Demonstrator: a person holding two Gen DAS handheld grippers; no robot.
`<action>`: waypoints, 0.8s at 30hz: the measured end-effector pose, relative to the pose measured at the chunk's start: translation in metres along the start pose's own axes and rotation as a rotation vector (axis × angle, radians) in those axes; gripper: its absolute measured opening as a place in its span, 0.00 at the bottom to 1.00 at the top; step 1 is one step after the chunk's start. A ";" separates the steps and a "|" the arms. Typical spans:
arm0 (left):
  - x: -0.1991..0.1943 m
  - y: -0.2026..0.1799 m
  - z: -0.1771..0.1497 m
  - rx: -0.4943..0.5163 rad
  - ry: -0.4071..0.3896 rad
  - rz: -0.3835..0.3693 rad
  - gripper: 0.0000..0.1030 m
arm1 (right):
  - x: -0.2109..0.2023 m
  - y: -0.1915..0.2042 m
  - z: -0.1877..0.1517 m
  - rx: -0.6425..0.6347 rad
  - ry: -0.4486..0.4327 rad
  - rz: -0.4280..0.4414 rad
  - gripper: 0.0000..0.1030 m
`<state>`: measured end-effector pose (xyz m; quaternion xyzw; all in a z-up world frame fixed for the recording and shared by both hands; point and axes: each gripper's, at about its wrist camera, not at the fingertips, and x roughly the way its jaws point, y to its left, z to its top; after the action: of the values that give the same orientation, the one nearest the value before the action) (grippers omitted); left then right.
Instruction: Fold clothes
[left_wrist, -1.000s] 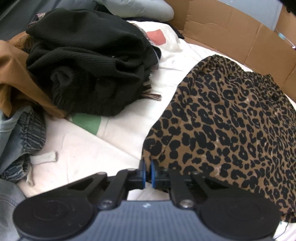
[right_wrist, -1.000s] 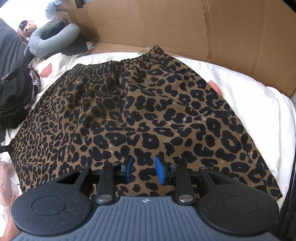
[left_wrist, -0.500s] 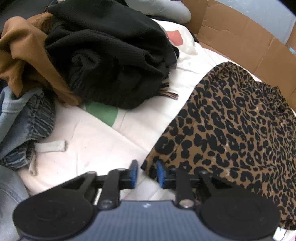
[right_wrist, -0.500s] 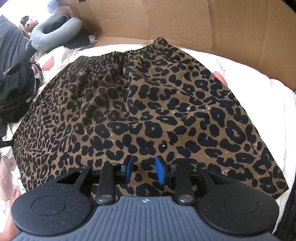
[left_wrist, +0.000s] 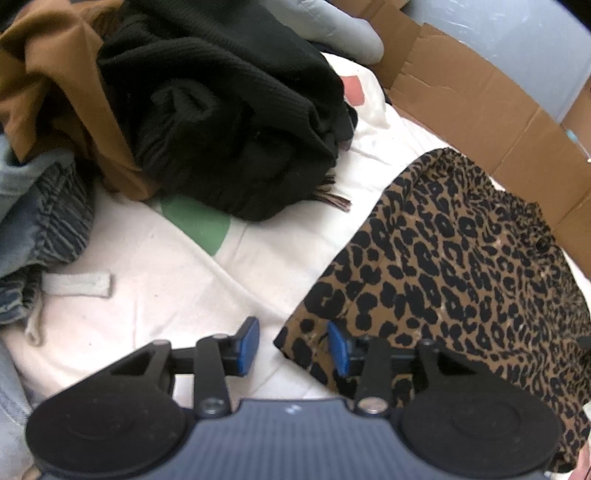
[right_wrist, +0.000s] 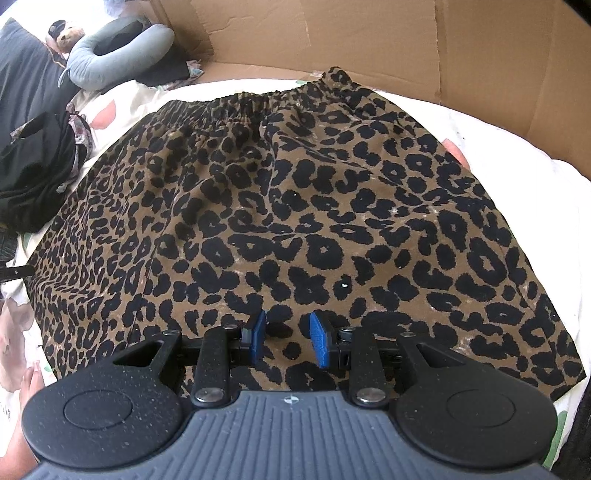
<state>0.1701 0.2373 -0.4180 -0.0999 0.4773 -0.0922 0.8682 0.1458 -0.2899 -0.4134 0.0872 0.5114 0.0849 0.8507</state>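
A leopard-print skirt (right_wrist: 295, 206) lies spread flat on the white bed sheet (left_wrist: 147, 302), its elastic waistband toward the cardboard wall. In the left wrist view the skirt (left_wrist: 461, 266) fills the right side. Its near left corner lies between the jaws of my left gripper (left_wrist: 293, 347), which are opening; the blue pads (left_wrist: 247, 345) do not press on the cloth. My right gripper (right_wrist: 288, 338) hovers open over the skirt's near hem, with nothing pinched between its fingers.
A pile of clothes sits on the left: a black knit (left_wrist: 229, 122), a brown garment (left_wrist: 55, 74) and denim (left_wrist: 44, 221). Cardboard walls (right_wrist: 369, 37) ring the far side. A grey neck pillow (right_wrist: 118, 51) lies at the back left. A hand (right_wrist: 22, 387) shows at the lower left.
My left gripper was shut on the skirt's corner and has opened, letting the corner drop onto the sheet. The right gripper has stayed where it was.
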 end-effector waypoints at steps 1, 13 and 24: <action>0.000 0.002 0.000 -0.006 0.002 -0.014 0.28 | 0.000 0.001 0.000 -0.001 0.000 0.001 0.32; -0.023 -0.011 0.009 -0.027 0.004 -0.033 0.04 | -0.011 0.007 0.002 -0.002 -0.009 0.038 0.33; -0.044 -0.064 0.028 0.035 0.046 -0.099 0.04 | -0.023 0.008 0.001 0.013 -0.005 0.049 0.55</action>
<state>0.1662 0.1895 -0.3513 -0.1059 0.4898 -0.1455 0.8530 0.1362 -0.2874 -0.3915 0.1055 0.5076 0.1022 0.8490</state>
